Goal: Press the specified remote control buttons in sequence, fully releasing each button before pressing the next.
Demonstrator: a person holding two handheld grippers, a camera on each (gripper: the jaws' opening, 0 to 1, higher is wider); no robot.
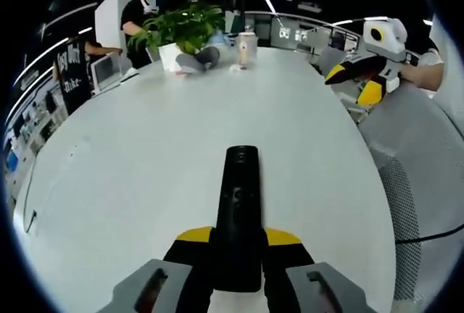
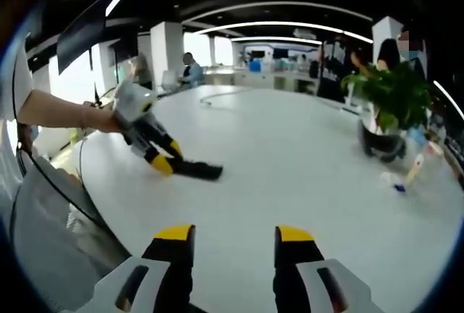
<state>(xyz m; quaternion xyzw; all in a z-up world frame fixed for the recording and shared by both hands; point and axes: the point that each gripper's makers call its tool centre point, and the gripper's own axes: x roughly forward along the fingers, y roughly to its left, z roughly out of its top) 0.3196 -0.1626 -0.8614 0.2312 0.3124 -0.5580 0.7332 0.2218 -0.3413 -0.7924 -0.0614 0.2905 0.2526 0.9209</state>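
Black remote (image 1: 240,211) on the plain white table (image 1: 145,153), yellow-tipped dark left gripper (image 1: 239,244) around it, green plant (image 1: 181,27) behind in a white pot.

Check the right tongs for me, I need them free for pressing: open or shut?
Open. In the right gripper view the right tongs show bare white table between their yellow tips, holding nothing.

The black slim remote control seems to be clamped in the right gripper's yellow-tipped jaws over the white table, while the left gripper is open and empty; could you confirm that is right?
Not quite: the grippers are swapped. The left gripper view shows the left gripper shut on the black slim remote control over the white table. The right gripper is the open, empty one, as the right gripper view shows.
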